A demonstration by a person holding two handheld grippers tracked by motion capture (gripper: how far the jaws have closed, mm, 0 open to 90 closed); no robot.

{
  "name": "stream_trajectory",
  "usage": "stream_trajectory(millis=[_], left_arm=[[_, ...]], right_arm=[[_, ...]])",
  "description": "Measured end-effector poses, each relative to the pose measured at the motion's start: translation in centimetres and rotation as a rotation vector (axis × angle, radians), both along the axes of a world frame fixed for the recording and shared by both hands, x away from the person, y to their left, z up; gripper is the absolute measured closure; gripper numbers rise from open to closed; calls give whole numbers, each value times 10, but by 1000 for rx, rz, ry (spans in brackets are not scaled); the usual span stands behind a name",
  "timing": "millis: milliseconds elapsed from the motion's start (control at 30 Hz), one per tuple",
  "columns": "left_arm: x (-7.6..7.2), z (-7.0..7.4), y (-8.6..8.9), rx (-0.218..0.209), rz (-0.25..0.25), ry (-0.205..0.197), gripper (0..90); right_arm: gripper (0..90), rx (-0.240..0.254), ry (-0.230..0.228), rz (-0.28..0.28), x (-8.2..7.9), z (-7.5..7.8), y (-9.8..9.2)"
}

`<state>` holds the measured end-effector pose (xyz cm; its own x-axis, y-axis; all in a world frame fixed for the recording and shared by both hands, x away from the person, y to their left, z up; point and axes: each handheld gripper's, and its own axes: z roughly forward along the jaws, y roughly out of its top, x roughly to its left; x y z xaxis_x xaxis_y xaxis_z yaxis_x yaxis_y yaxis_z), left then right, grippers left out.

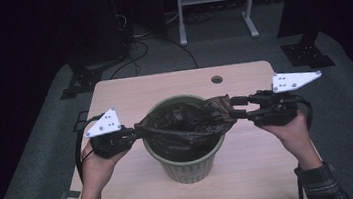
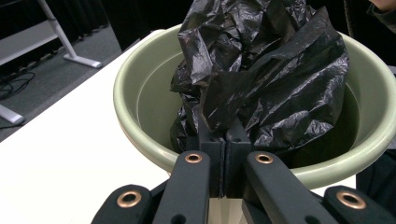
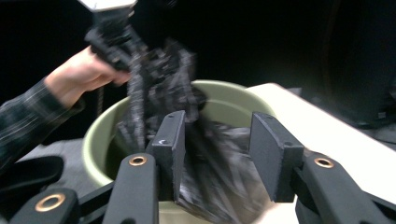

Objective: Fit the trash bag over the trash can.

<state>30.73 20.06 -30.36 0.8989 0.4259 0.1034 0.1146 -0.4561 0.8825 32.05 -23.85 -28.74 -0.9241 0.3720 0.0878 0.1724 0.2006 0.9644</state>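
Note:
A pale green round bin [image 1: 187, 166] stands mid-table with a crumpled black plastic bag [image 1: 186, 118] stretched across its mouth. My left gripper [image 1: 135, 132] sits at the bin's left rim. In the left gripper view its jaws [image 2: 226, 140] are pressed together on a fold of the bag [image 2: 271, 79], above the bin's rim [image 2: 135, 121]. My right gripper [image 1: 240, 107] is at the bag's right end. In the right gripper view its jaws [image 3: 219, 144] stand apart over the bin [image 3: 224, 91], with blurred bag film [image 3: 163, 74] lying loosely between them and no pad pressing on it.
The light wooden table [image 1: 252, 161] has a round hole [image 1: 216, 80] near its far edge. Behind it on the grey floor are a white frame's legs [image 1: 214, 4], loose cables [image 1: 132, 39] and dark stand bases [image 1: 307, 49]. Bare tabletop lies on both sides of the bin.

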Motion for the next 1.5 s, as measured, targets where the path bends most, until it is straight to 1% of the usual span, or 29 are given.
stream_trajectory(millis=[33, 67, 133, 167, 200, 233, 267, 300, 333, 400, 467, 500, 533, 633, 700, 733, 767, 800, 833, 867, 900, 933, 1000, 1033, 1067, 1133, 1233, 1300, 1500], left_arm=[[0, 0, 1, 1, 0, 0, 891], [0, 0, 1, -2, 0, -1, 891], [0, 1, 1, -7, 1, -1, 891], [0, 1, 2, -6, 1, -1, 891], [0, 1, 2, -4, -2, -1, 891], [-1, 1, 2, -3, -2, -3, 891], [-1, 1, 3, -6, 1, -1, 892], [-2, 1, 4, -4, 1, -1, 892], [-3, 1, 6, -7, 4, -3, 892], [-4, 1, 10, -8, 11, -1, 892], [-4, 0, 15, -10, 20, -1, 892], [-5, 0, 17, -18, 26, 1, 892], [-5, 0, 20, -21, 33, 2, 892], [-6, 0, 27, -24, 47, 6, 893], [-8, -1, 33, -21, 55, 8, 893], [-8, -2, 36, -19, 61, 10, 893], [-9, -4, 38, -22, 64, 19, 893], [-9, -6, 41, -24, 65, 20, 892], [-9, -8, 42, -25, 66, 25, 871], [-9, -8, 43, -26, 63, 22, 809], [-10, -8, 42, -35, 60, 13, 706], [-12, -6, 42, -45, 55, -6, 645], [-15, -2, 39, -59, 61, -35, 458], [-16, 0, 39, -63, 64, -42, 390], [-18, 2, 38, -63, 61, -48, 362], [-23, 7, 37, -66, 60, -56, 258], [-29, 15, 36, -83, 40, -69, 195], [-33, 21, 36, -93, 35, -80, 188], [-30, 39, 27, -92, 32, -124, 183]], right_arm=[[544, -15, 7, 20, 0, -1, 7], [542, -18, 9, 32, 0, -2, 11], [542, -31, 30, 71, 2, -7, 20], [562, -44, 42, 85, 3, -9, 25], [611, -63, 54, 102, 5, -13, 31], [689, -83, 62, 112, 6, -15, 36], [822, -106, 54, 119, 6, -17, 40], [897, -125, 34, 117, 6, -18, 42], [900, -135, 30, 109, 7, -18, 43], [900, -118, 25, 81, 11, -16, 39], [900, -86, 12, 29, 17, -14, 31], [900, -71, 17, 11, 21, -12, 26], [900, -65, 19, -4, 24, -12, 23], [900, -51, 23, -84, 36, -11, 10], [900, -48, 23, -130, 41, -12, 2], [900, -49, 24, -165, 42, -14, -3], [900, -43, 28, -194, 44, -15, -8], [900, -27, 39, -206, 44, -17, -12], [900, -26, 42, -205, 44, -19, -15], [900, -32, 40, -206, 43, -20, -15], [900, -32, 39, -199, 42, -20, -15], [900, -35, 37, -190, 41, -20, -13], [900, -42, 28, -183, 40, -19, -10], [900, -44, 27, -179, 40, -18, -9], [900, -44, 28, -180, 40, -17, -8], [900, -49, 27, -180, 41, -17, -6], [900, -57, 34, -184, 42, -17, -5], [900, -56, 37, -181, 43, -18, -5], [900, -57, 32, -164, 42, -17, 1]])
